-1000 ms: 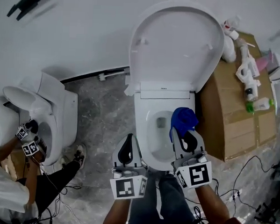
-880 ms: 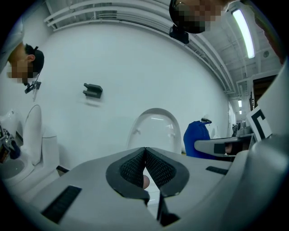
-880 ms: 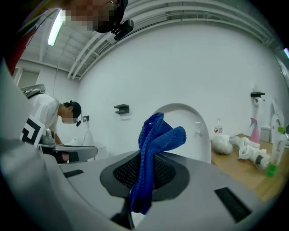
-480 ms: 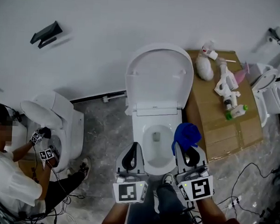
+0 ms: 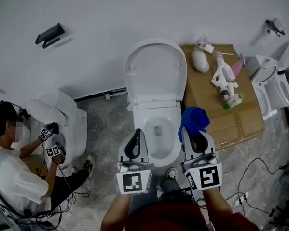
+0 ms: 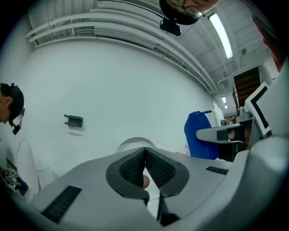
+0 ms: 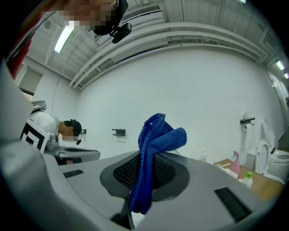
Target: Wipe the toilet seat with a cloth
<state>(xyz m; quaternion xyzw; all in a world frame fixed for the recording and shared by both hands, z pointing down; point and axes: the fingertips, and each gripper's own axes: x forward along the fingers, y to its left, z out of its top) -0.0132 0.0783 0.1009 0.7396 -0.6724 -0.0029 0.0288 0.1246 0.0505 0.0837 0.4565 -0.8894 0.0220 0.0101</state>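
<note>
A white toilet stands against the wall with its lid and seat raised upright. My right gripper is shut on a blue cloth, which bunches above the jaws and hangs down between them. My left gripper is shut with nothing in it, its pads meeting at the tips. Both grippers are held high in front of the bowl, pointing level at the white wall. In the left gripper view the blue cloth shows at the right.
A flattened cardboard box with spray bottles lies right of the toilet. Another toilet stands at far right. At left a seated person works on a third toilet. Cables lie on the marble floor.
Both grippers have risen away from the bowl, the right one taking the blue cloth up with it. The head view has pulled back and shows more of the room.
</note>
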